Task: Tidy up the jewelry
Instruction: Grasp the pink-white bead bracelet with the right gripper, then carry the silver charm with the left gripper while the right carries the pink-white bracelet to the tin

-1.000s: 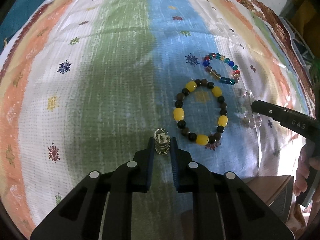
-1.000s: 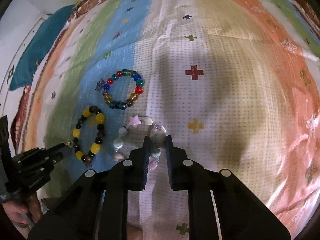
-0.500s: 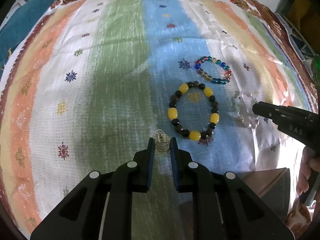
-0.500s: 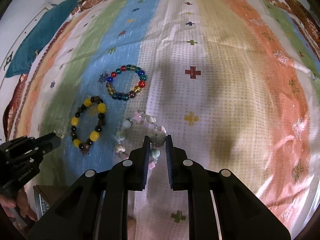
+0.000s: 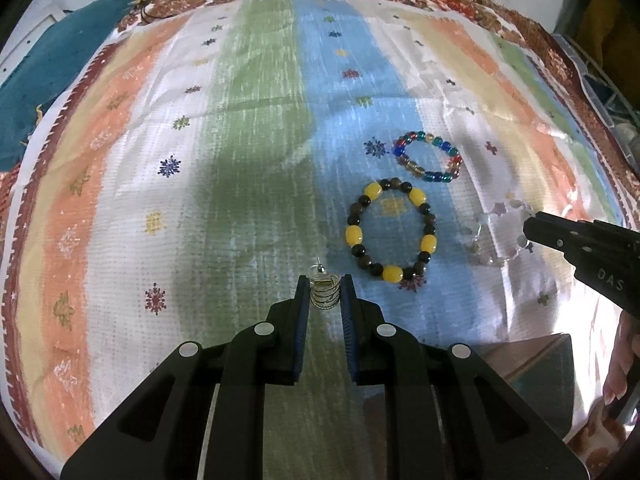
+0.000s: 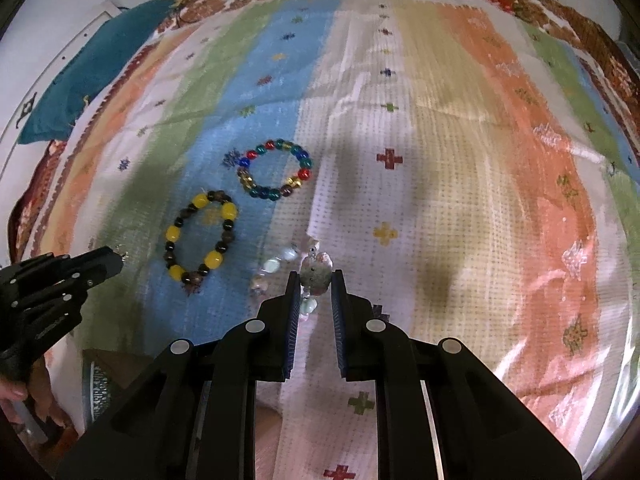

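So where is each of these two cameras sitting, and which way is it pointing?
Left wrist: on the left gripper, looking steeply down its fingers at the striped cloth; it pinches a coiled wire earring. The right gripper and some fingers show at right.
Right wrist: on the right gripper, also looking down, gripping a pale bead bracelet. The left gripper shows at left.
Shared: the yellow-and-dark bead bracelet and the multicoloured glass bead bracelet.
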Tool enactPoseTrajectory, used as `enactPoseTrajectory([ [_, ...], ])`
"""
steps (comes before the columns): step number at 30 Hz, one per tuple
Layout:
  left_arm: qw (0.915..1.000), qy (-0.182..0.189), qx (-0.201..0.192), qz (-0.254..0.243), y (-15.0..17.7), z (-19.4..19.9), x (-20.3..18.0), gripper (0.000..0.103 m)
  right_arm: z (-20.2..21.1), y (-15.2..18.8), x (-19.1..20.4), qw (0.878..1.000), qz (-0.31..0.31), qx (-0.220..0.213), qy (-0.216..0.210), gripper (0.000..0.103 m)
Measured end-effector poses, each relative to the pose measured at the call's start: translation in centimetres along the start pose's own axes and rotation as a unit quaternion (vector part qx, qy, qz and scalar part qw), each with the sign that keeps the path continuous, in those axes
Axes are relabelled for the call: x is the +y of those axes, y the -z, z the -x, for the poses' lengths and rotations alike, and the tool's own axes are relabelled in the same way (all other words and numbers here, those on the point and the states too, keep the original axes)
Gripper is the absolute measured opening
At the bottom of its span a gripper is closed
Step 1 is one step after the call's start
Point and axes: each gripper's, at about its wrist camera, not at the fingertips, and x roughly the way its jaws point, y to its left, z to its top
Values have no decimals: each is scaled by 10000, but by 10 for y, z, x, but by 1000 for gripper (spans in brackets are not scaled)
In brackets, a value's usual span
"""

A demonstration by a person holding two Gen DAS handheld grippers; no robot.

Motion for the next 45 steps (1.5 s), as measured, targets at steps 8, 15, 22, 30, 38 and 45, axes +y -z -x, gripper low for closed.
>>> enactPoseTrajectory([
  [8,9992,94,-111,361,2,15,4,15,25,1,21,9993,236,-250,-174,16],
  [15,9994,-20,-286,173,4,29,-8,15,39,4,29,9986,305,-391,-203,16],
  [22,9984,-260,-461,-210,8,45,-29,15,53,9,36,9973,396,-540,-292,16],
  [30,9973,-164,-613,-372,16,62,-38,15,67,16,42,9957,458,-646,-472,16],
  [38,9970,-93,-684,-337,24,70,-35,15,79,22,53,9941,640,-785,-394,16],
  [45,9960,56,-796,-398,34,79,-35,15,85,31,53,9932,686,-820,-461,16],
])
